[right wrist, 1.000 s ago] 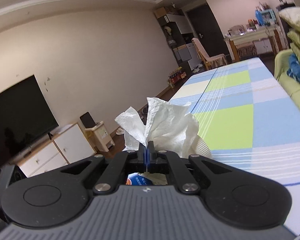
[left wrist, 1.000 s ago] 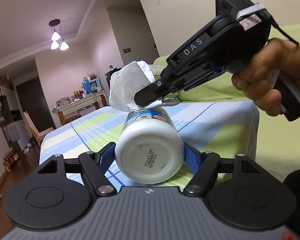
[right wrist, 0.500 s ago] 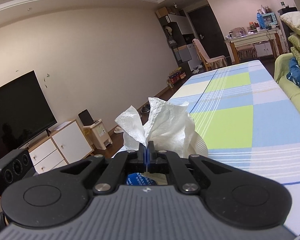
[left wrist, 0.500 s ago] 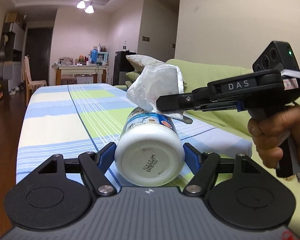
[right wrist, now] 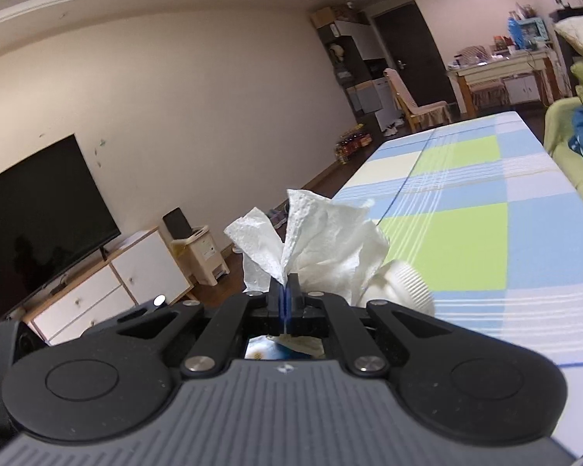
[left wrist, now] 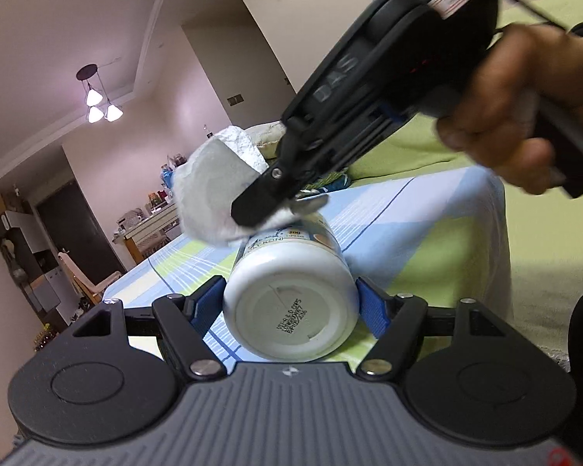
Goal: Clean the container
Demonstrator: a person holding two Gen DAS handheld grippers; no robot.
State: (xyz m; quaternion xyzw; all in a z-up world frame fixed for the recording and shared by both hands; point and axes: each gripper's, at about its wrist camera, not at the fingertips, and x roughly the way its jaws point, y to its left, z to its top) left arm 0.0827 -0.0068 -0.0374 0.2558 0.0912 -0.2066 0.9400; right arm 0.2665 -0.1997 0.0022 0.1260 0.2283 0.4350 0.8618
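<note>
Left gripper (left wrist: 291, 303) clamps the bottle (left wrist: 291, 299) at its base: rigid, light, smooth plastic, likely slippery. Right gripper (right wrist: 285, 295) pinches tissue (right wrist: 322, 244) closed.

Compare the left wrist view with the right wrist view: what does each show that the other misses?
Left only: the bottle base clamped in the left gripper, plus the hand on the right tool.
Right only: the right gripper shut on the tissue, the cap, the TV.
Both: tissue, bottle, checked tablecloth.
</note>
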